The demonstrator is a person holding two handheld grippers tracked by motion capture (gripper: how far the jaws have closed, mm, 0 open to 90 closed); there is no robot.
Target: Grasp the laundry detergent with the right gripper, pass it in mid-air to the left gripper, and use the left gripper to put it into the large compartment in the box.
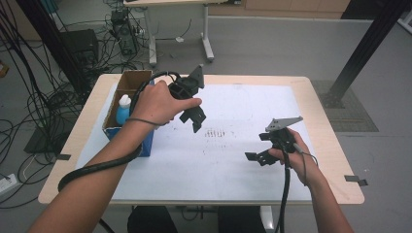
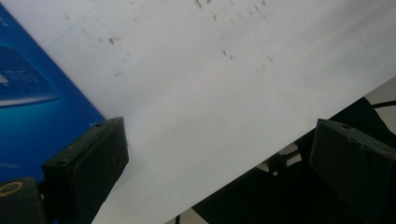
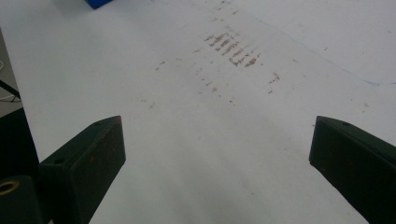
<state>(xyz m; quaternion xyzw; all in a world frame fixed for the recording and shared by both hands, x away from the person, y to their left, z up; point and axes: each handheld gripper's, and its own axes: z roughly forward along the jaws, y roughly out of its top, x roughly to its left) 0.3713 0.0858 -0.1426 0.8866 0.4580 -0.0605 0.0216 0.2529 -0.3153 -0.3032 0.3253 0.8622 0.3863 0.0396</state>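
Step in hand, as judged: an approach, nothing yet grasped. The left gripper (image 1: 193, 116) is held above the bench (image 1: 311, 87) just beside the open cardboard box (image 1: 127, 82) at the left edge; its jaws stand wide apart and hold nothing; its own view looks down on white sheet with the box's blue side close at the left. The right gripper (image 1: 262, 156) hovers low over the white sheet (image 1: 243, 160) toward the near right, well apart from the box; its jaws too are wide open and empty. Nearest thing to the left gripper: a blue bottle with a white cap (image 1: 123, 110), upright inside the box. The next move probably calls for turning the left jaws back over the box and lowering them round the bottle; the box walls would crowd the jaws. Brown scuff marks (image 3: 233, 46) lie mid-sheet; cables lie on the floor beyond.
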